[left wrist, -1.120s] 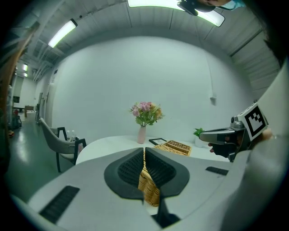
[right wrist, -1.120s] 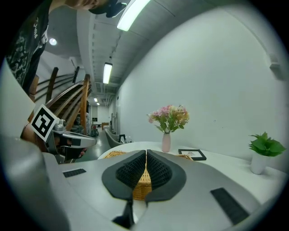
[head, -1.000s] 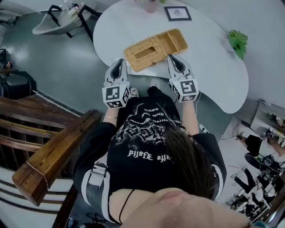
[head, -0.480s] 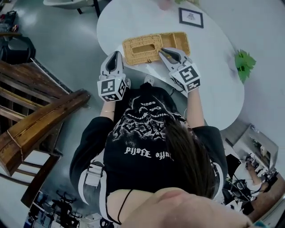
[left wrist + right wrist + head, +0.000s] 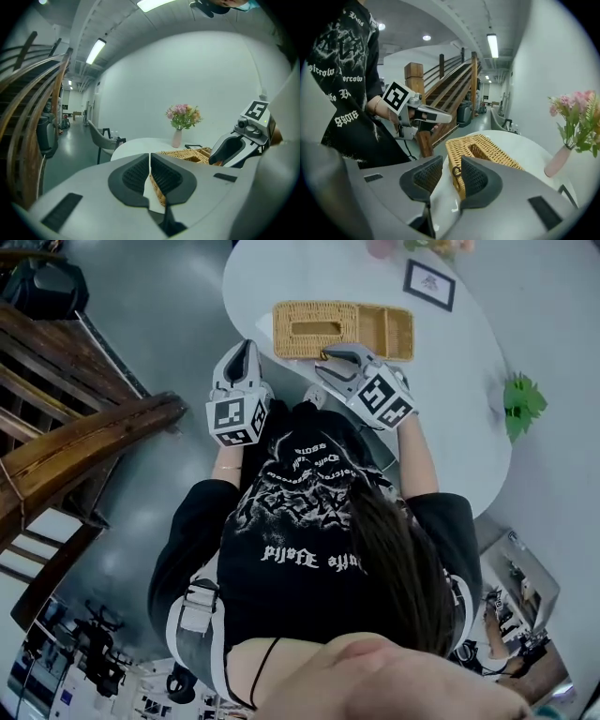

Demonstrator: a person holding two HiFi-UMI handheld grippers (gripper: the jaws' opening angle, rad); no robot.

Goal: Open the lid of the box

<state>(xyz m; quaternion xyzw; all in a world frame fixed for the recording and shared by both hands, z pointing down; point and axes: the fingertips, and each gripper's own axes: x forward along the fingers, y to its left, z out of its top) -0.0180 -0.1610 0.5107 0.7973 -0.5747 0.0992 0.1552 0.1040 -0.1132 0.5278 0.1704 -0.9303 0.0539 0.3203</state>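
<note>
A woven wicker box with a slotted lid lies near the near edge of the round white table. My right gripper is at the box's near long side, rolled over to the left. Its jaws have just been opening and stand apart in the right gripper view, with a small dark loop on the box's wall between the pads, not pressed. My left gripper hovers off the table's edge, left of the box, jaws shut and empty. The box shows just beyond them.
A pink vase of flowers and a framed picture stand at the table's far side. A green plant sits at its right edge. A wooden stair rail runs at the left, and a grey chair stands beyond the table.
The right gripper swung down and left onto the box's near side, rolled over, and its jaws spread apart. The left gripper shifted slightly toward the table. The head view turned.
</note>
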